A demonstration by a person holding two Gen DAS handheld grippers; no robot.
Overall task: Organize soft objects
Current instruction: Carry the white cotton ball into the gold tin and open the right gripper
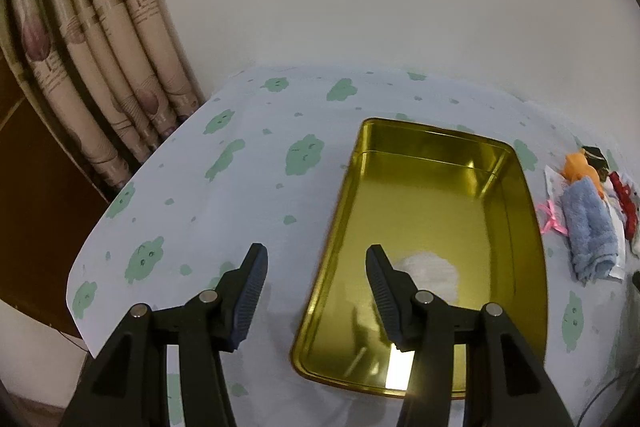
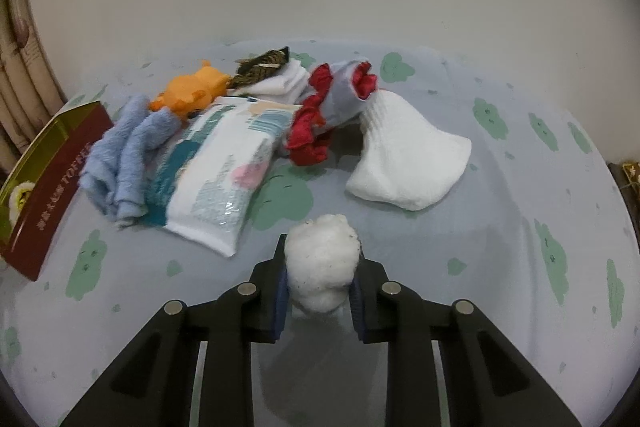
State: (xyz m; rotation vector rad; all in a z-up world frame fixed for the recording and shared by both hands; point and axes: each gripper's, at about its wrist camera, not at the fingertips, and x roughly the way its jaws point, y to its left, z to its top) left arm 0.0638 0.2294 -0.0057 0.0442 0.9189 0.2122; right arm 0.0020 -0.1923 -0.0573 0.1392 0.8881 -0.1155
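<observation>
Right gripper (image 2: pixel 320 259) is clamped on one white cotton ball (image 2: pixel 322 261), squeezed between both fingers (image 2: pixel 280 283) just above the bedsheet (image 2: pixel 500 247). Left gripper (image 1: pixel 316 291) is spread wide, holding nothing, one finger over the gold tin (image 1: pixel 432 211). Inside the tin sits a second cotton ball (image 1: pixel 432 275), right beside that finger. Right of the tin: one blue towel (image 2: pixel 124 155), one tissue pack (image 2: pixel 224 171), one orange plush toy (image 2: pixel 192 91), one red-and-grey scrunchie (image 2: pixel 328 107), one white sock (image 2: pixel 404 155), folded white cloth (image 2: pixel 284 79) behind.
</observation>
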